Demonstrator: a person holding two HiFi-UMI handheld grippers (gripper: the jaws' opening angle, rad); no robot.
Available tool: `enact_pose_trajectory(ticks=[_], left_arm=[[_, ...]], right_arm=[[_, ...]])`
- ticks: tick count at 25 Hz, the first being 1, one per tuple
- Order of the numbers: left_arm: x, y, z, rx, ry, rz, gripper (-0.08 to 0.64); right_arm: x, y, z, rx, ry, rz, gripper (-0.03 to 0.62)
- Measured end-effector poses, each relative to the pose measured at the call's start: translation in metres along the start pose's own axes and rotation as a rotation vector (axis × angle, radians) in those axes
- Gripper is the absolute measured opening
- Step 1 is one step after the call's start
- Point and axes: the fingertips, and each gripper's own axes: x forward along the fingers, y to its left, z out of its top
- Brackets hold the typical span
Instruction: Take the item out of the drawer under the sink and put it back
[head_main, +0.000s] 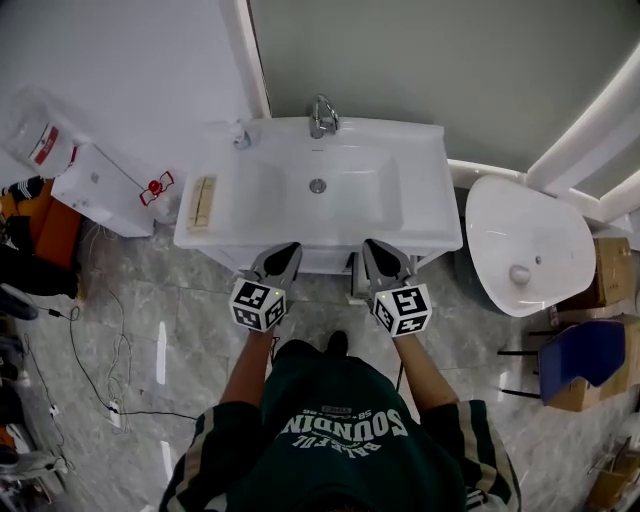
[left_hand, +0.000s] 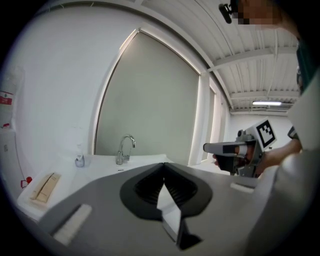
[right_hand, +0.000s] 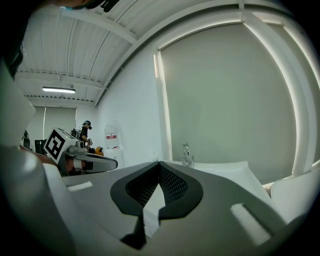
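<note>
The white sink cabinet (head_main: 420, 235) stands against the wall, with a chrome faucet (head_main: 321, 116) at its back. Its top hides the drawer below; no item shows. My left gripper (head_main: 288, 250) and right gripper (head_main: 374, 248) hang side by side at the counter's front edge, both pointing at the cabinet. In the left gripper view the jaws (left_hand: 164, 165) meet tip to tip with nothing between them, and the right gripper (left_hand: 220, 148) shows beside them. The right gripper's jaws (right_hand: 159, 163) are likewise shut and empty, with the left gripper (right_hand: 95, 162) at their left.
A tan box (head_main: 203, 202) and a small bottle (head_main: 240, 137) sit on the counter's left. A water dispenser (head_main: 100, 185) stands at the left, a loose white basin (head_main: 525, 240), a blue chair (head_main: 580, 355) and cardboard boxes (head_main: 610, 265) at the right. Cables (head_main: 100, 370) lie on the floor.
</note>
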Motion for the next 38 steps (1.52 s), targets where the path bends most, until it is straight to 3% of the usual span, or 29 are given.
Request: enact_pose_trajectory(ticks=[14, 27, 38], left_arm=[[0.042, 0.034, 0.020, 0.027, 0.016, -0.066, 0.051], [0.057, 0.035, 0.009, 0.014, 0.047, -0.110, 0.051], [0.085, -0.007, -0.032, -0.003, 0.148, -0.236, 0.051]], right_arm=[[0.051, -0.013, 0.009, 0.019, -0.006, -0.032, 0.002], [0.054, -0.025, 0.000, 0.055, -0.005, -0.083, 0.002], [0.019, -0.050, -0.059, 0.145, 0.078, -0.193, 0.003]])
